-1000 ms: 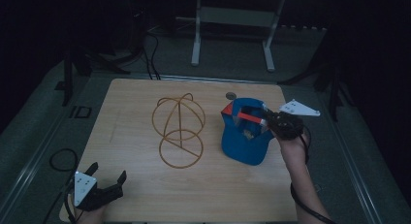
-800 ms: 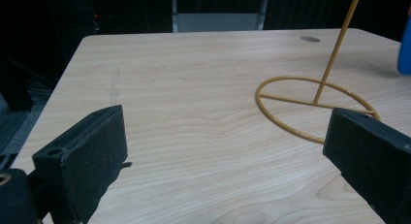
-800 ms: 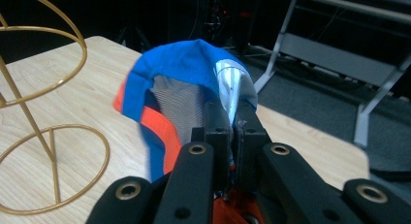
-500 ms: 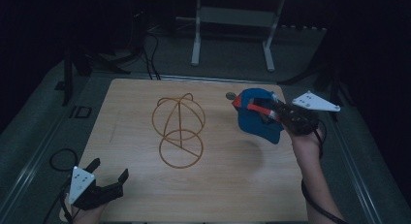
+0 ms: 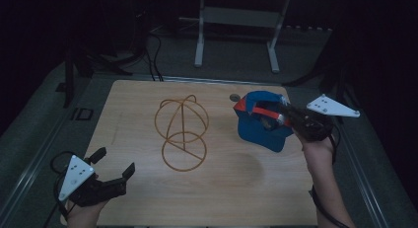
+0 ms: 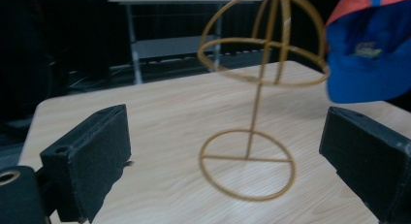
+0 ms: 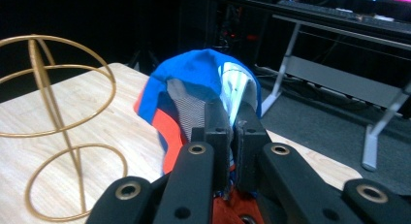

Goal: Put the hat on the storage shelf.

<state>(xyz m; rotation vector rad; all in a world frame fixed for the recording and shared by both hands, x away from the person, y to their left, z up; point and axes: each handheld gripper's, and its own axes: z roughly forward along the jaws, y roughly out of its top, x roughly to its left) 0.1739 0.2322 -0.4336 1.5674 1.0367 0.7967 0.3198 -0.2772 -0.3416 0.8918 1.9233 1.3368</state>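
Lifting off the counter [image 5: 148,104], the blue cap [image 5: 259,124] now hangs pinched in the right gripper [image 5: 281,114] at three o'clock of the wire stand [image 5: 181,132]; left gripper [image 5: 111,176] waits spread.

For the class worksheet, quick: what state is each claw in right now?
Left claw: open, holding nothing.
Right claw: shut on the blue fabric cap with orange trim.

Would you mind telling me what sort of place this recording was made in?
Probably a dim lab or studio set up for recording handling tasks: a bare wooden table on a carpeted floor, cables trailing behind it, and a metal-legged bench or stand farther back.
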